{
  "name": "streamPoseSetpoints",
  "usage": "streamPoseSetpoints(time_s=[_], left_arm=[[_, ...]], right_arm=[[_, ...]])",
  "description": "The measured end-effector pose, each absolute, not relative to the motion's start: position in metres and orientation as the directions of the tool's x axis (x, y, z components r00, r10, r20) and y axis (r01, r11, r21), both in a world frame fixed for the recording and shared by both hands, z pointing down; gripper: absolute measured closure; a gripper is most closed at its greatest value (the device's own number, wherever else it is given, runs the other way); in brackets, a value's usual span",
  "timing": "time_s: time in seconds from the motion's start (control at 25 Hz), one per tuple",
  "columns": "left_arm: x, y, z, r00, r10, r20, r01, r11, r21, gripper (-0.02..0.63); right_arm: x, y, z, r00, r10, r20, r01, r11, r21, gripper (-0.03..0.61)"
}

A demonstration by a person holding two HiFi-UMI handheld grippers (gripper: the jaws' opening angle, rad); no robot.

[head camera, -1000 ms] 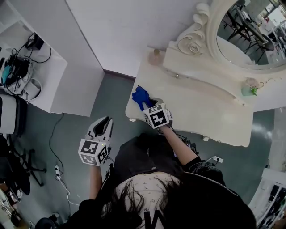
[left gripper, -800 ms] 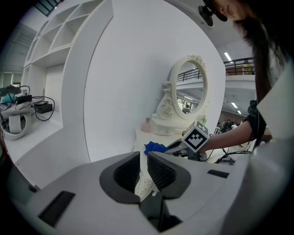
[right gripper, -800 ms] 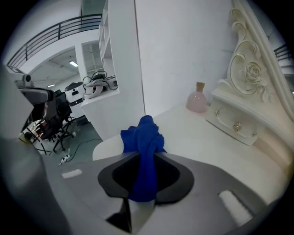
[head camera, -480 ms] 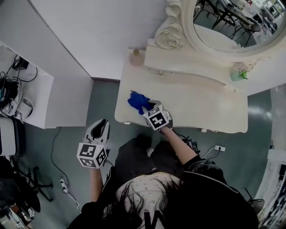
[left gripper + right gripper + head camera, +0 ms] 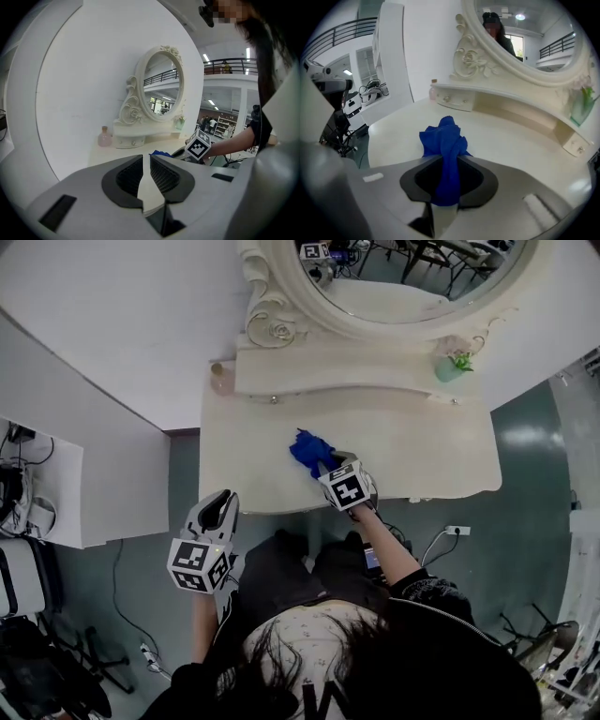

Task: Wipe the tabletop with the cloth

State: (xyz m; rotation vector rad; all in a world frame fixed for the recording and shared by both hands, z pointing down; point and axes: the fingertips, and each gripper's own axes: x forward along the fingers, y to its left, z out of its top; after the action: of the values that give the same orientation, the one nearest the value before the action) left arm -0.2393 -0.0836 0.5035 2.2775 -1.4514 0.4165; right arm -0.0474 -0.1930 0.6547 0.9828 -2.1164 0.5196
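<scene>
Fingers of the right gripper clamped on the blue cloth, bunched on the bench before the mirror; left gripper fingers together, empty, off the bench; advise pressing flat, overlapping strokes.

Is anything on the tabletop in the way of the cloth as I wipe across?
Nothing visible. The right hand-held gripper is shut on the blue cloth, and the tabletop ahead is bare; the pink bottle stands off at the back left corner.
</scene>
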Motion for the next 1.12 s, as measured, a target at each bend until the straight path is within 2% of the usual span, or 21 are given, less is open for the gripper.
streamPoseSetpoints(time_s=[0.76,1.12], left_arm=[[0.037,-0.131,0.493,0.546,-0.731,0.411,-0.832,-0.532,0.160,0.577],[0.098,-0.122,0.493,0.549,-0.716,0.431,-0.823,-0.552,0.132,0.577]], right_arm=[[0.321,-0.225,0.668,-0.228,-0.619,0.751,-0.929,0.370,0.023,0.488],[0.460,-0.223,0.662,-0.092,-0.647,0.757,-0.976,0.210,0.061,0.488]])
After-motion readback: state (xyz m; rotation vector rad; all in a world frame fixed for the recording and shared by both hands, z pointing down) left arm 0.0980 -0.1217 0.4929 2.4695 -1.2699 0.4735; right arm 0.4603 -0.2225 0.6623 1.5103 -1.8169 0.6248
